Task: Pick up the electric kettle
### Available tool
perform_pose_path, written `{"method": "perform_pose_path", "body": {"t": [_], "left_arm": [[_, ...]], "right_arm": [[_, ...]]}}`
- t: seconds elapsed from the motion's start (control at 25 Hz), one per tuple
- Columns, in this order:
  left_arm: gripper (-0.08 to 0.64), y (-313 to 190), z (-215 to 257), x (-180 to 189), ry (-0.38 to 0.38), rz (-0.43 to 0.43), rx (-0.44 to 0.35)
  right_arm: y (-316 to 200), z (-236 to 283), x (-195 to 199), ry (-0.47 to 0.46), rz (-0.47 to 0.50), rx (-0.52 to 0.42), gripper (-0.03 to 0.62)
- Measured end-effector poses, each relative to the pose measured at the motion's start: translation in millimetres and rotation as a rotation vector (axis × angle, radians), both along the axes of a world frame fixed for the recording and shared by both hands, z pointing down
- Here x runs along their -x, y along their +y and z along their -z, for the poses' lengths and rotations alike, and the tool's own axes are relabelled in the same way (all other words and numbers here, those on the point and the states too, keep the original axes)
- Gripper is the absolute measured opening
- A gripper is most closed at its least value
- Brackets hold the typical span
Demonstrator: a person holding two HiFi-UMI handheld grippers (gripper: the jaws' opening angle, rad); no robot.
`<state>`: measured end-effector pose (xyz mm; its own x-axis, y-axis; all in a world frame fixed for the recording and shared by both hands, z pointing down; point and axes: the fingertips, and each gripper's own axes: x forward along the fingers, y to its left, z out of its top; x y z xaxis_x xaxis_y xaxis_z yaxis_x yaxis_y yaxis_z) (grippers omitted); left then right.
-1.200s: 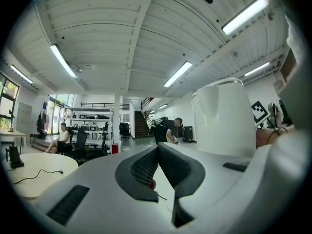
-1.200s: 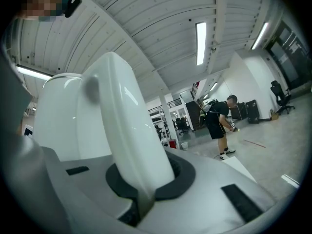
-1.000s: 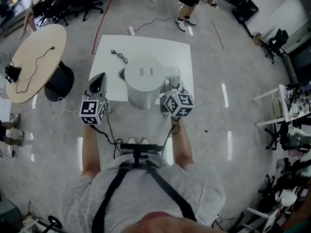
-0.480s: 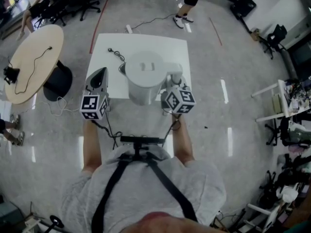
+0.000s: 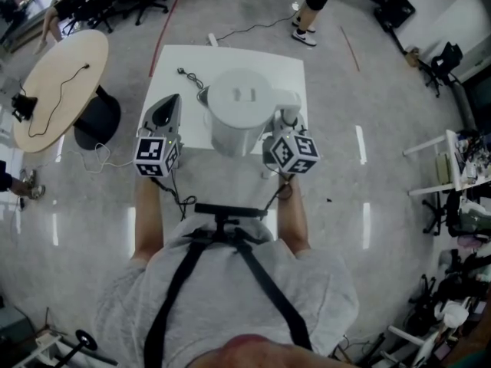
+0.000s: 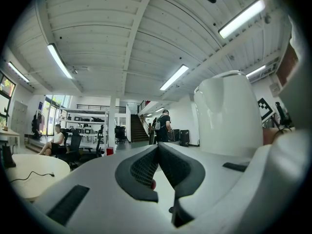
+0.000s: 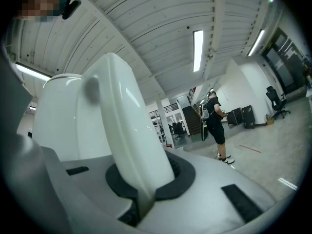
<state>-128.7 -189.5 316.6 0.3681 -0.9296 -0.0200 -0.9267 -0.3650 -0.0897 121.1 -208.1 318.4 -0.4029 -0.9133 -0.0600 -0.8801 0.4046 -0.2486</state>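
Here right claw (image 5: 284,119) level, clamped on kettle handle (image 7: 126,130) — left claw (image 5: 170,103) alongside, closed.

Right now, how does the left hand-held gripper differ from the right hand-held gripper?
The right hand-held gripper is shut on the handle of the electric kettle; the left hand-held gripper is shut on nothing. The right one touches the kettle; the left one stands apart, beside its body. Both point forward, and each carries a marker cube.
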Motion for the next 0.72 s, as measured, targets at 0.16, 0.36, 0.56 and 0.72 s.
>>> {"method": "perform_pose_path", "body": {"t": [0.16,0.36,0.56,0.72], "left_arm": [[0.008,0.4,0.1,1.7,0.004,0.004,0.0],[0.008,0.9,-3.4,3.0,0.006,0.009,0.01],[0.008,2.1,-3.8,0.2,0.003,0.01,0.014],[0.008,2.6,-3.5,-0.5,0.0,0.012,0.016]], "right_arm": [[-0.1,1.2,2.8,0.005,0.008,-0.003,0.008],[-2.0,0.6,3.1,-0.008,0.009,0.001,0.008],[-3.5,3.4,0.8,-0.005,0.008,-0.002,0.008],[-4.0,6.9,1.9,-0.003,0.011,-0.009,0.008]]}}
